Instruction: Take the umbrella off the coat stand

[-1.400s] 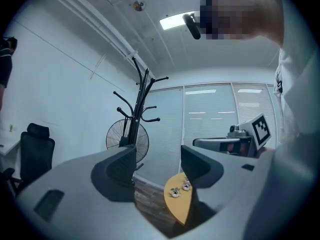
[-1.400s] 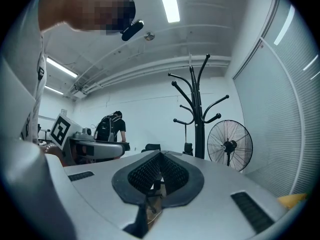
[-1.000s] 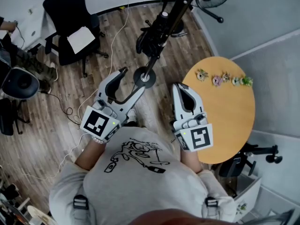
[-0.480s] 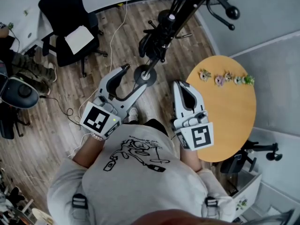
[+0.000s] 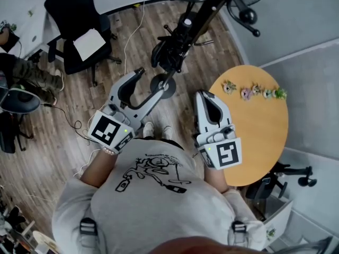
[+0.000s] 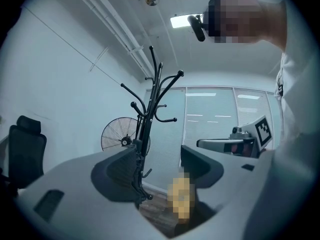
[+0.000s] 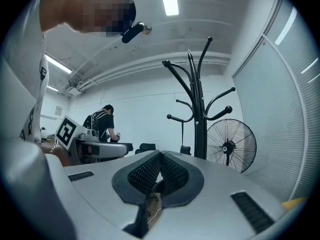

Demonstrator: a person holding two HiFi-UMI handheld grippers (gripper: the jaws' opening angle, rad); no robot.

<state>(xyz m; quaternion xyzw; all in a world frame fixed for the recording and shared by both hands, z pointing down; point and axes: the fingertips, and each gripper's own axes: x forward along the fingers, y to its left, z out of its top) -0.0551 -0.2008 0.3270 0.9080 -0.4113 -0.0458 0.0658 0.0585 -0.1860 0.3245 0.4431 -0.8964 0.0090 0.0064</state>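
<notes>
the umbrella (image 5: 165, 51) hangs folded and dark against the lower pole of the black coat stand (image 5: 204, 16), above the stand's round base on the wooden floor (image 5: 106, 83). neither tool touches it.

the left gripper (image 5: 148, 87) is held level with its jaws spread apart and nothing clamped between them. in the head view its tips sit just beside the stand's base. in the left gripper view the stand's pole and hooks rise just past the inner edge of the left jaw, and a dark hanging shape shows low on the pole, partly hidden by that jaw.

the right gripper (image 5: 204, 96) is clenched, its ribbed pads pressed together with nothing held. it sits apart from the stand, next to the round wooden table (image 5: 259, 136), which carries a row of small flowers (image 5: 253, 90).

a pedestal fan (image 7: 231, 146) stands beside the coat stand by the wall. a black office chair (image 5: 79, 33) sits on the far left, and another person (image 7: 102, 120) stands in the background of the right gripper view.
</notes>
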